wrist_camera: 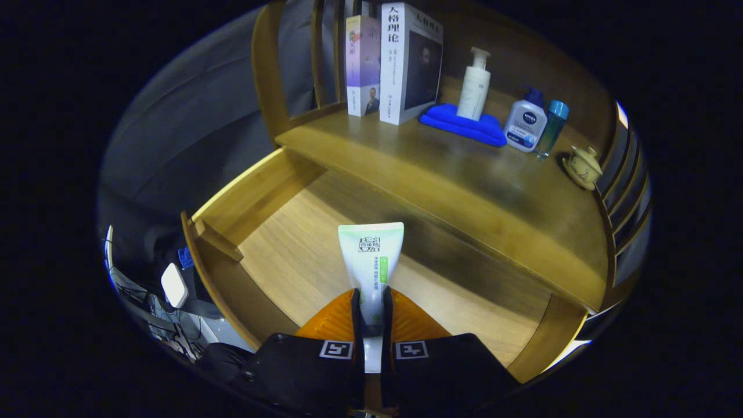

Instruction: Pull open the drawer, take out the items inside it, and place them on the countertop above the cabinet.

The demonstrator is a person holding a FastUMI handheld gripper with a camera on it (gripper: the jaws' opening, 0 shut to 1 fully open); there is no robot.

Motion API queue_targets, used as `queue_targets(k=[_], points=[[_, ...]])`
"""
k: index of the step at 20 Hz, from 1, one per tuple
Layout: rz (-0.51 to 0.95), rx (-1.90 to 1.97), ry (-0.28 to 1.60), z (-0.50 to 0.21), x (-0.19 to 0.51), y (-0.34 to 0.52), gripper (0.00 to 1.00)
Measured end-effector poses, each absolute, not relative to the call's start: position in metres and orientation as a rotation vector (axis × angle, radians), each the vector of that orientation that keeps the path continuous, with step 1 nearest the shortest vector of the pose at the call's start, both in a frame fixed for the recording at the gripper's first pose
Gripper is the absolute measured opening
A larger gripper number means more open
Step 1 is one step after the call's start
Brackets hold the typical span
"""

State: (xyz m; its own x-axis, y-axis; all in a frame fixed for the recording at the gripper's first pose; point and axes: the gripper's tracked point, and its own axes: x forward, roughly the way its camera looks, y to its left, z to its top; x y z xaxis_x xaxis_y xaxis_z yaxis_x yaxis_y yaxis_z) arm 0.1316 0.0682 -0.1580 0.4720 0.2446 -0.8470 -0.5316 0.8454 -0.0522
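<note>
Gripper (371, 316) fingers are closed on the lower part of a white tube (371, 261), one on each side, with the tube's flat crimped end standing up ahead of them. Below it, the drawer (290, 244) is pulled well out, its wooden floor bare around the tube. Above and beyond lies the counter (441, 174). Along its back edge stand two books (395, 61) toward the left corner, then a folded blue cloth (461, 123) with a white pump bottle (475, 84) on it, two smaller bottles (537, 125), and a little lidded cup (583, 166) by the right edge. Judging by this, the take-out step is in hand; next calls for carrying the tube up over the counter's front edge onto its bare middle.
</note>
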Motion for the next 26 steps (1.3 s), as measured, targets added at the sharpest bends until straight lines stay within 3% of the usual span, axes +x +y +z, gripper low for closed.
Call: queue_targets(k=[7, 19, 26], points=[[0.484, -0.305, 0.859, -0.114, 0.149, 0.071, 0.12], [0.257, -0.245, 0.739, -0.087, 0.258, 0.051, 0.15], [0.143, -0.174, 0.651, -0.095, 0.292, 0.046, 0.28]])
